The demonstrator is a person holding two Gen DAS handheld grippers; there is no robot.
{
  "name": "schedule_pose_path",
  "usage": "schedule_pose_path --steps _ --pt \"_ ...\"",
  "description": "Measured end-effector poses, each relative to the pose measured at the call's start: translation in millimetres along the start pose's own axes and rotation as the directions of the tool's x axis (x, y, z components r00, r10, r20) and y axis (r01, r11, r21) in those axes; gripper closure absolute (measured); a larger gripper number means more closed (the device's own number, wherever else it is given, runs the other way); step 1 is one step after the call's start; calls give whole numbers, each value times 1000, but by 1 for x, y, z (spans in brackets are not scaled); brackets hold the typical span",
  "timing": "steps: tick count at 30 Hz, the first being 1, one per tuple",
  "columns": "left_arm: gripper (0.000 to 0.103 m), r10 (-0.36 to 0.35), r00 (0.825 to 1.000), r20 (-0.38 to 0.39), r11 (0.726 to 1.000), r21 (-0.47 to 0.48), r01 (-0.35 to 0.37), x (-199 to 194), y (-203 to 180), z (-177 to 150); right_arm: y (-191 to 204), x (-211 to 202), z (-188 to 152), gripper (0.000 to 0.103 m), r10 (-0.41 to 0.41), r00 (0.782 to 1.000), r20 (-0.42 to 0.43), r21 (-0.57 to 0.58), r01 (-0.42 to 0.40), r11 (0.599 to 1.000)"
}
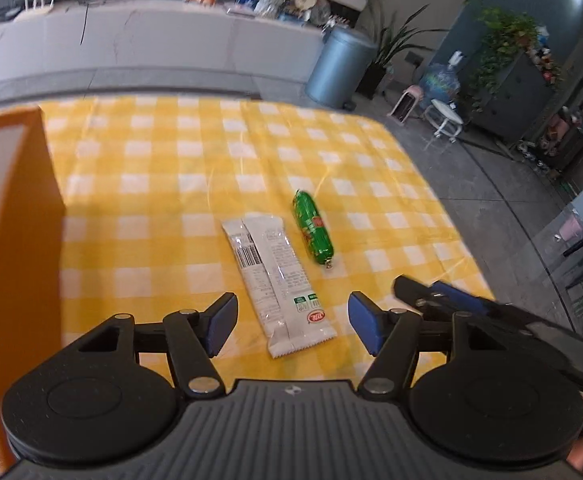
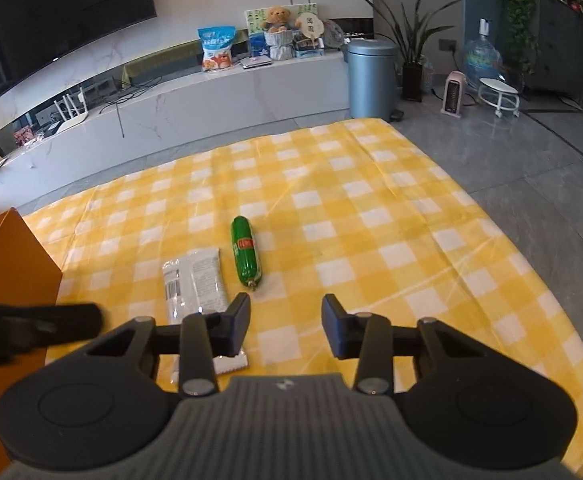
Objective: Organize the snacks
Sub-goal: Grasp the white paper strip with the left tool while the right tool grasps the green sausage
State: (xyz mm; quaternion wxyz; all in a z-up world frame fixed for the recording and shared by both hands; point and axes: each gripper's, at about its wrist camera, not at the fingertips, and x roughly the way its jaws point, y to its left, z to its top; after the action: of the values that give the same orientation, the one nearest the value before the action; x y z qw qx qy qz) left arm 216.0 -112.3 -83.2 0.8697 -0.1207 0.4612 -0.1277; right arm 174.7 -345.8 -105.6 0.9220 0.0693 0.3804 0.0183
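From the left wrist view, the left gripper (image 1: 291, 322) is hovering with its fingers spread wide and nothing between them, above the near end of the white snack packet (image 1: 276, 280), which is lying flat on the yellow checked cloth (image 1: 171, 168). Just to the right of the packet, not touching it, the green sausage stick (image 1: 312, 230) is lying almost parallel. An orange box (image 1: 23, 248) is standing at the cloth's left edge, well left of the packet — only this view is showing pale contents inside it. The right gripper's blue-padded tip (image 1: 447, 296) is poking in to the right of the packet.

From the right wrist view, the right gripper (image 2: 286, 330) is also hanging empty with fingers parted. Its left finger is covering part of the packet (image 2: 195, 280); the sausage (image 2: 245, 254) is lying just right of the packet. The box (image 2: 15, 264) is showing only its outer wall. Only here — a television (image 2: 63, 16) is hanging well beyond the packet.
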Motion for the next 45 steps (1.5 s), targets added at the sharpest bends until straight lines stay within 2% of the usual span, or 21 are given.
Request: schedule_pose_path --steps 6,10,16,22,24,25,29,31,34,39,42,45 --pt "28 73 997 -38 997 -28 -74 56 -1 6 -3 21 8 65 -44 999 19 -67 45 997" --pt "27 131 990 -55 991 -9 -132 80 -6 6 -10 36 12 65 -98 995 14 -78 99 992" --pt "15 181 983 -13 983 39 -180 92 -18 5 -24 47 15 65 -117 993 -13 -29 116 993" --pt "13 256 967 12 957 137 -255 98 -32 -1 -23 51 15 64 -137 990 -10 -40 137 990" --pt "16 273 962 27 946 173 -273 98 -33 -4 -22 52 15 64 -140 990 -13 -43 139 989" --pt "22 273 961 38 944 185 -275 97 -33 -5 -21 52 15 63 -140 990 -13 -47 140 989" --pt "32 252 967 39 948 190 -254 92 -27 -5 -17 53 12 63 -140 990 -4 -71 140 988" --pt "35 242 970 35 950 195 -244 90 -23 -3 -14 54 12 63 -114 993 13 -91 115 989" --pt "38 244 969 31 949 197 -245 88 -16 1 -9 59 12 55 -86 996 39 -133 90 987" --pt "40 224 974 36 963 148 -227 78 4 8 -8 69 16 55 37 999 14 -117 -35 993" --pt "40 187 981 48 979 78 -191 67 15 12 -2 77 19 55 76 997 13 -145 -73 987" --pt "41 190 979 77 978 74 -196 56 20 13 4 89 21 60 116 993 -11 -161 -116 980"
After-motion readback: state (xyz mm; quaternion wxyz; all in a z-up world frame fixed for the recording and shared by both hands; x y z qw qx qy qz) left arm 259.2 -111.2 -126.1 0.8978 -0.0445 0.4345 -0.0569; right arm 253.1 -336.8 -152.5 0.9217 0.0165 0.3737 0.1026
